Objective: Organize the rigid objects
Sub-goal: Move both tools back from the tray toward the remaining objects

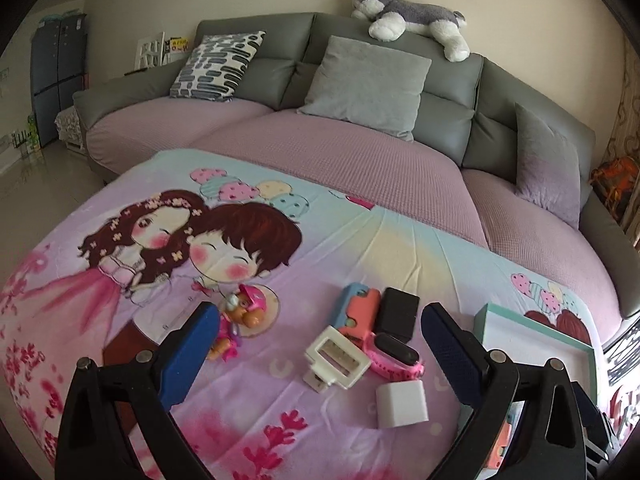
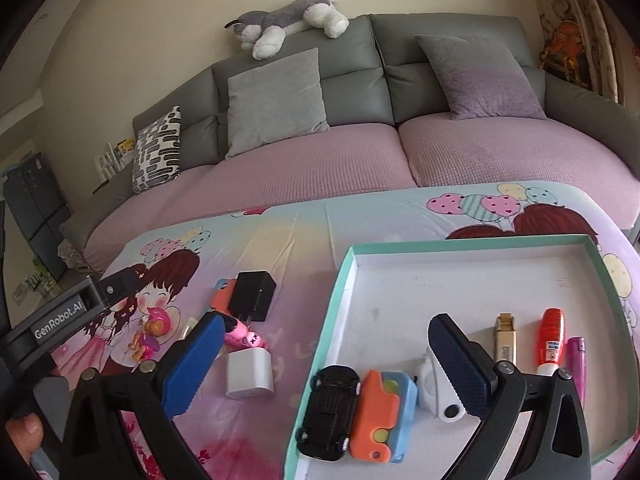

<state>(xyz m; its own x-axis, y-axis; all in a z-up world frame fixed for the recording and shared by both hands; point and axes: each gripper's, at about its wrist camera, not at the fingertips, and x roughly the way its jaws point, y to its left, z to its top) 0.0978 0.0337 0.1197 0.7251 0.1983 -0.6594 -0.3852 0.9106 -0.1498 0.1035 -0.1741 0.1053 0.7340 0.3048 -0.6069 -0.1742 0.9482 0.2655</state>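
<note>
Both grippers hover spread and empty over the cartoon-print cloth [image 1: 280,420].

The left gripper [image 1: 316,332] frames loose items – a white clip [image 1: 336,362], pink watch [image 1: 396,356], black charger [image 1: 398,312] and white charger [image 1: 401,404] lie between its fingers. The right gripper [image 2: 324,344] straddles the teal tray's rim [image 2: 320,344] – toy car [image 2: 330,412] and orange-blue toy [image 2: 380,416] inside.
</note>
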